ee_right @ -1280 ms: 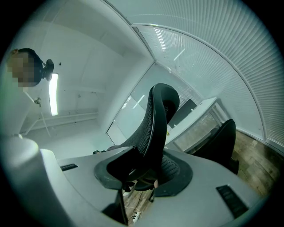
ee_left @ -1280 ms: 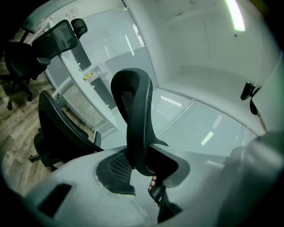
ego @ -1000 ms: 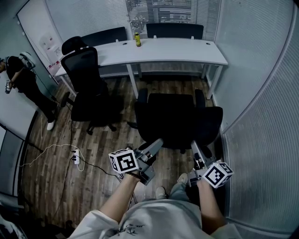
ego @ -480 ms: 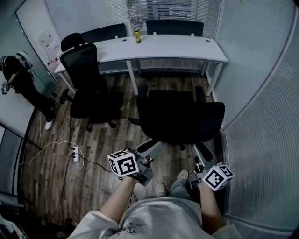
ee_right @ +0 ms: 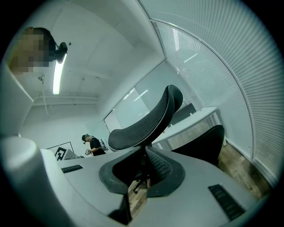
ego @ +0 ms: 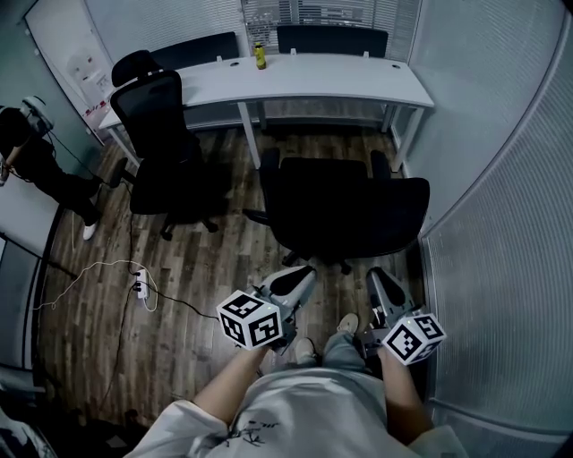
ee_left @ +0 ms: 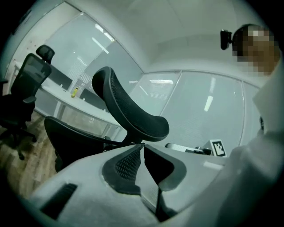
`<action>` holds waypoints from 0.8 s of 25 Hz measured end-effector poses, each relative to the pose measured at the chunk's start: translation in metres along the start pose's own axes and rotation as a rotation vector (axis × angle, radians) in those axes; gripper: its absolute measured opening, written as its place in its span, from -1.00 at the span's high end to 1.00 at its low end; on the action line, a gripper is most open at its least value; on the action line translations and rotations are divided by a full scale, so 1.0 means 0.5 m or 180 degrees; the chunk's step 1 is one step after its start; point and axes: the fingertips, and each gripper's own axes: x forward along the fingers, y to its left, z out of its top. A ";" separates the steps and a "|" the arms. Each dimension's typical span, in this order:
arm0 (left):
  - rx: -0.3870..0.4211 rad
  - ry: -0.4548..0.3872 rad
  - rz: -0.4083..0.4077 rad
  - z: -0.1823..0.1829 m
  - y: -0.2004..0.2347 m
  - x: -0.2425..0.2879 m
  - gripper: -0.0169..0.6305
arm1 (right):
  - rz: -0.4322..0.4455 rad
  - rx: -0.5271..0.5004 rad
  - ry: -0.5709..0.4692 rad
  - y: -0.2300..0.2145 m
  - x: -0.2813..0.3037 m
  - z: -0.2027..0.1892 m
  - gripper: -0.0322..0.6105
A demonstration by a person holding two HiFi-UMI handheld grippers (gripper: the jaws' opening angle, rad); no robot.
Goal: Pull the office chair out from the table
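Small office: wood-plank floor (ego: 206, 264), ribbed frosted glass walls (ego: 501, 179), slatted blinds (ego: 269, 18) behind a long white worktop (ego: 340, 85); second black chair (ego: 152, 116) at its left end; ceiling strip light (ee_right: 57, 75).

office chair (ego: 349, 210) base mostly hidden (under seat), person (ego: 40, 170) cropped left

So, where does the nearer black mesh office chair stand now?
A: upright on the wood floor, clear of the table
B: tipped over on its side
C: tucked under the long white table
A: the black mesh office chair stands upright, with a strip of wood floor showing between it and the long white table.
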 end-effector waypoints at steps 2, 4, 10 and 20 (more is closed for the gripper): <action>0.0176 0.0031 0.0066 -0.013 -0.011 0.003 0.91 | 0.0000 -0.0090 0.0029 0.006 -0.008 -0.007 0.84; 0.0257 0.0042 0.0121 -0.019 -0.017 0.010 0.91 | 0.0028 -0.0199 0.0088 0.013 -0.011 -0.013 0.87; 0.0691 0.0208 0.0377 -0.050 -0.034 0.030 0.91 | 0.0006 -0.0444 0.0343 0.017 -0.012 -0.039 0.88; 0.0878 0.0290 0.0720 -0.081 -0.055 0.061 0.91 | 0.0067 -0.0712 0.0859 -0.018 -0.020 -0.072 0.88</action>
